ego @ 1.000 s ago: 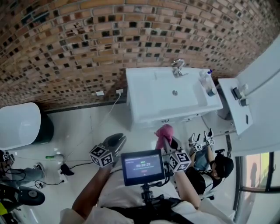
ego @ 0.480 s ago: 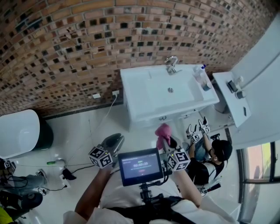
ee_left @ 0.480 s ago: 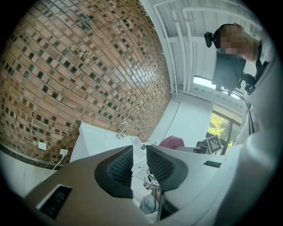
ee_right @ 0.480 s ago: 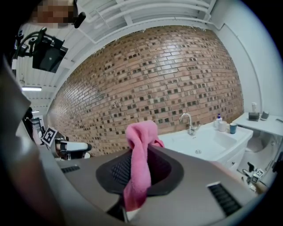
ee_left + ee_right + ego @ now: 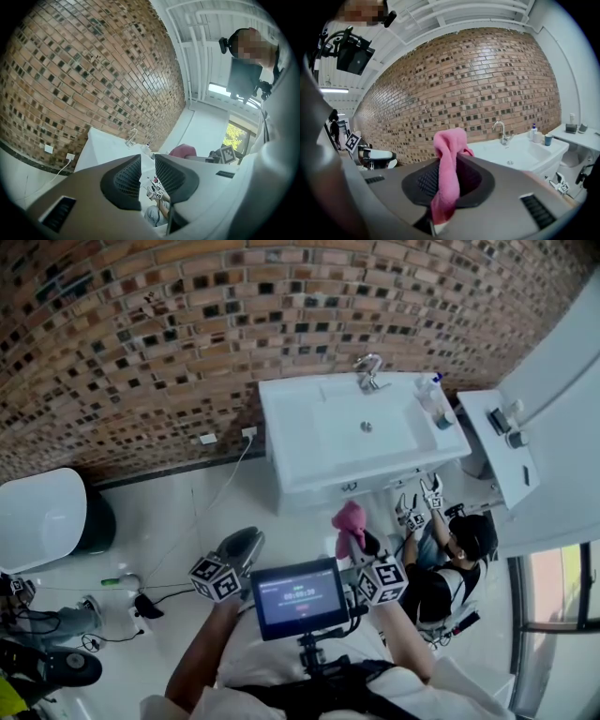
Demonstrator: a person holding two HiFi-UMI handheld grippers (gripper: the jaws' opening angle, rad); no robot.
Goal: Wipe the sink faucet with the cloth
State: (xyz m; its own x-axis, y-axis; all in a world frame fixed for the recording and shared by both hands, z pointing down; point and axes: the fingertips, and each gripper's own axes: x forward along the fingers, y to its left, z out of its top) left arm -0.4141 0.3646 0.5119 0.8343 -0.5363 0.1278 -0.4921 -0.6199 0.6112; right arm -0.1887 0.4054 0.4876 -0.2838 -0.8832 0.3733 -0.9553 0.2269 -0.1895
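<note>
The pink cloth looks soft and floppy, pinched mid-fold in the right tool, with its loose top free to wrap the slick faucet. The left tool shows a narrow gap and holds nothing.

We've got a brick wall behind everything, a socket low on it with a cable trailing down to the floor, and another person low down at our right.

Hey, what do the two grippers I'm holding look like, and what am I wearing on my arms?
The left gripper and right gripper match: grey-brown moulded shells, dark ribbed pads, each with a cube of black-and-white square markers. White short sleeves.
</note>
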